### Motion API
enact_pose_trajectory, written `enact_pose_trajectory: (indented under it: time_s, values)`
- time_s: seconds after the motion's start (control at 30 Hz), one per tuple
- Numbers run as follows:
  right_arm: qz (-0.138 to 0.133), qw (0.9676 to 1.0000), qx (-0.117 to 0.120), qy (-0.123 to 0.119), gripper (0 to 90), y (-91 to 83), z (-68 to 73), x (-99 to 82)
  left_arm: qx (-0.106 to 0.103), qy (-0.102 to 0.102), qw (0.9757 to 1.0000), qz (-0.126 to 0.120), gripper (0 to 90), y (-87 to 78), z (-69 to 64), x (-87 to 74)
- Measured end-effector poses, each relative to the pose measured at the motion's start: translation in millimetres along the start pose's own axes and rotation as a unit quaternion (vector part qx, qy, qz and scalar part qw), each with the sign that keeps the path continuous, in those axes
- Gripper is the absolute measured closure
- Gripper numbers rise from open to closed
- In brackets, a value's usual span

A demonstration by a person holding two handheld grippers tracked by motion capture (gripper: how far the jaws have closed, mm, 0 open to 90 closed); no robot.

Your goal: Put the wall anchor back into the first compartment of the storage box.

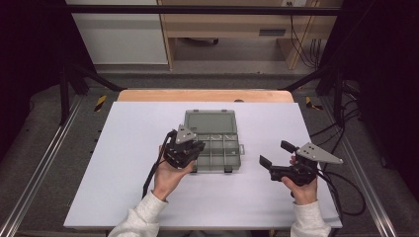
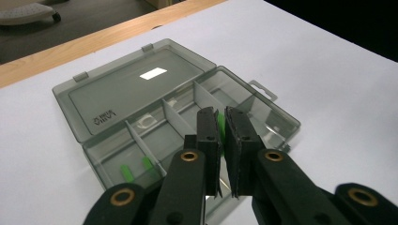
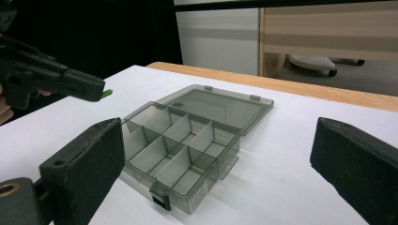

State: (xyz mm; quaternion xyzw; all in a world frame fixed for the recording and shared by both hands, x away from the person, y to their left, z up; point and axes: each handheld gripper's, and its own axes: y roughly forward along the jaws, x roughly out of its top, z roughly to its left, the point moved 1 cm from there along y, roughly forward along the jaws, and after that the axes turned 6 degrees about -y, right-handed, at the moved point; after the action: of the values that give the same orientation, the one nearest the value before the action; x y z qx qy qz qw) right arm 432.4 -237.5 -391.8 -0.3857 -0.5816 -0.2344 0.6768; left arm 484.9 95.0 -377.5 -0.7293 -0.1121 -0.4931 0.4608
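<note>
A smoky grey plastic compartment box (image 1: 212, 143) lies open on the white table, its lid (image 2: 126, 93) flat behind it. My left gripper (image 1: 200, 146) hovers over the box's left front part, shut on a small green piece (image 2: 220, 129) that peeks out between the pads. In the right gripper view the same green piece (image 3: 107, 93) sticks out of the left gripper's (image 3: 89, 89) tip. Two green pieces (image 2: 126, 172) lie in the box's left compartment. My right gripper (image 1: 275, 153) stands open to the right of the box with nothing between its jaws.
The white table board (image 1: 123, 148) has free room on both sides of the box. A wooden edge (image 1: 205, 95) runs along the far side. Cables (image 1: 341, 197) trail off the right edge. Black frame posts (image 1: 64, 84) stand beyond the table.
</note>
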Motion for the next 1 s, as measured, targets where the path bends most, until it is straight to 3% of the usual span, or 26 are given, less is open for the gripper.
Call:
enact_pose_trajectory:
  time_s: [0.07,0.33,0.6,1.0]
  values:
    - [0.001,1.0000,0.000,0.001,3.8,0.1,0.3,0.1,-0.004,-0.006,1.0000,-0.001,84.4,3.0,6.2,1.5]
    - [0.001,1.0000,-0.001,0.001,3.8,0.1,0.2,0.0,0.011,-0.019,0.9997,0.005,84.4,18.6,27.8,2.8]
    - [0.003,1.0000,0.001,0.000,3.8,0.6,0.4,-0.3,0.021,-0.024,0.9995,0.004,84.4,33.4,41.9,1.1]
    - [0.002,1.0000,0.001,-0.001,3.8,1.1,0.6,-0.5,0.037,-0.040,0.9982,0.027,84.3,48.7,58.7,-14.9]
